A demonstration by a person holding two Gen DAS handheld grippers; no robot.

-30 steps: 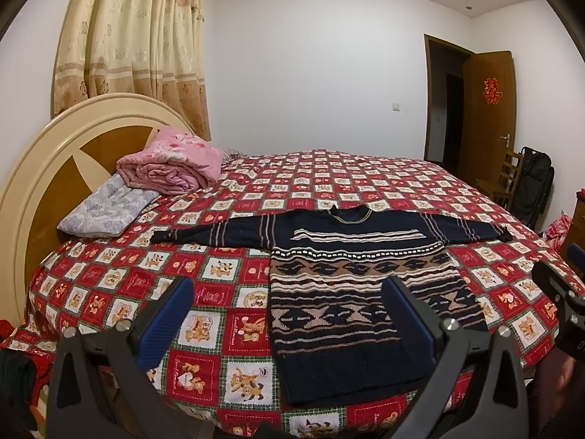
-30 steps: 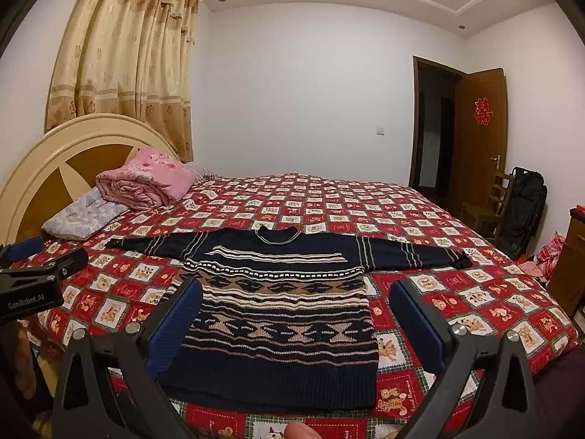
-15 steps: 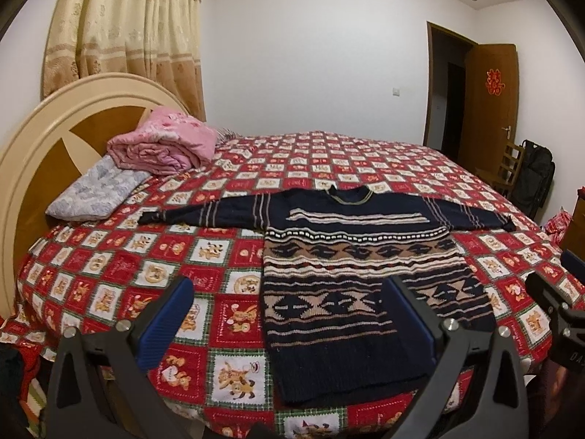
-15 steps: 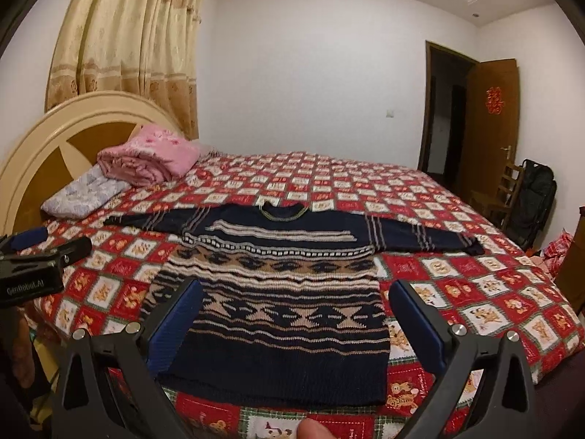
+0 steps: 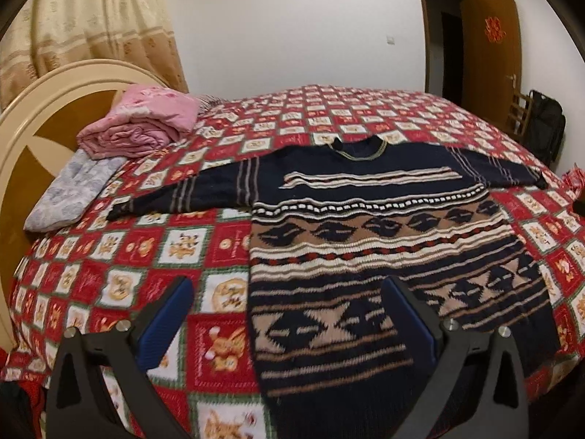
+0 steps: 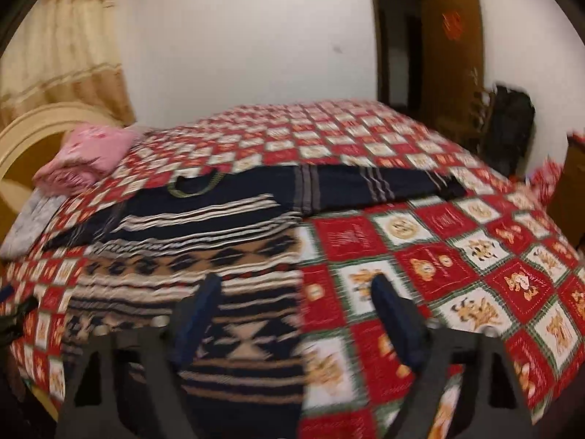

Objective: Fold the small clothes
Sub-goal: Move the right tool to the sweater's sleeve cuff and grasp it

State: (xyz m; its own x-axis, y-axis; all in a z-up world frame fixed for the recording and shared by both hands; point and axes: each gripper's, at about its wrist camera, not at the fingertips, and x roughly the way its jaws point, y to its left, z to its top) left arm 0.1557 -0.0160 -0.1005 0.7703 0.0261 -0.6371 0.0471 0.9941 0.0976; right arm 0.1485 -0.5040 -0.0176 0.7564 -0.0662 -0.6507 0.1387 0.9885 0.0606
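Holding the left gripper (image 5: 287, 292) above the near edge of the bed, you are keeping its two blue-padded fingers (image 5: 166, 323) spread wide with nothing between them; the left pad is sitting over the red-and-white patchwork bedspread (image 5: 175, 245) and the right pad over the lower body of the knitted sweater (image 5: 380, 241). Your right gripper (image 6: 298, 292) is likewise hanging parted and gripping nothing, its left pad lying over the sweater's (image 6: 204, 241) hem area and its right pad over the bedspread (image 6: 438, 256) just beside the garment's right edge; that view is blurring, so fine detail there is hard to read. The dark navy sweater, banded in tan and cream with a thin red stripe, is lying flat and face up on the bedspread, hem toward you, collar away from you, and both sleeves stretching straight out to either side. Farther out on the left, a folded pink blanket (image 5: 140, 122) is resting on a pale floral pillow (image 5: 73, 192) against the rounded cream-and-wood headboard (image 5: 44, 109), with beige curtains (image 5: 84, 22) hanging behind it. Beyond the bed on the right, a brown door (image 5: 491, 47) is standing open beside a dark doorway, and a black backpack (image 5: 546, 124) is sitting on a wooden chair near it.
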